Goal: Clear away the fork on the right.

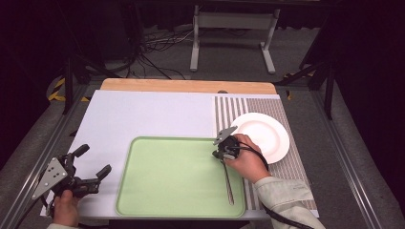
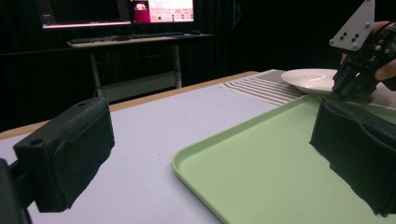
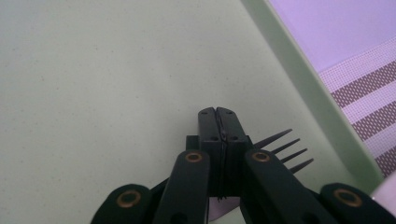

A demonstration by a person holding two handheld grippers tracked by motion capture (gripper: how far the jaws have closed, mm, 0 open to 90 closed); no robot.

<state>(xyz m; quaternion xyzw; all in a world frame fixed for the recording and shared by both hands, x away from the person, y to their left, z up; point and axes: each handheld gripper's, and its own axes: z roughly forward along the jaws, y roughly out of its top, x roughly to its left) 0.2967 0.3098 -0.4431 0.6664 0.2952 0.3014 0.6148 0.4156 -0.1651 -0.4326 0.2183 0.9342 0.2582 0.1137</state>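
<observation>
We see the right gripper (image 1: pixel 224 151) w/ jaws closed tight on the fork (image 1: pixel 229 183) above the green tray (image 1: pixel 143 191), near the plate (image 1: pixel 277 143), left gripper (image 1: pixel 90 167) wide open & idle, so the thin fork may pivot or slip out.

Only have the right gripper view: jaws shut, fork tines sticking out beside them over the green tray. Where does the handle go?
Observer: The fork lies flat on the tray. Its handle runs from the right gripper back toward the tray's near edge, close to the right rim.
Operator: Left gripper?
Observer: The left gripper is open with nothing between its jaws. It sits over the white sheet, left of the tray.
Operator: What's on the striped mat?
Observer: The mat holds a white plate, which is empty and just right of the right gripper.
</observation>
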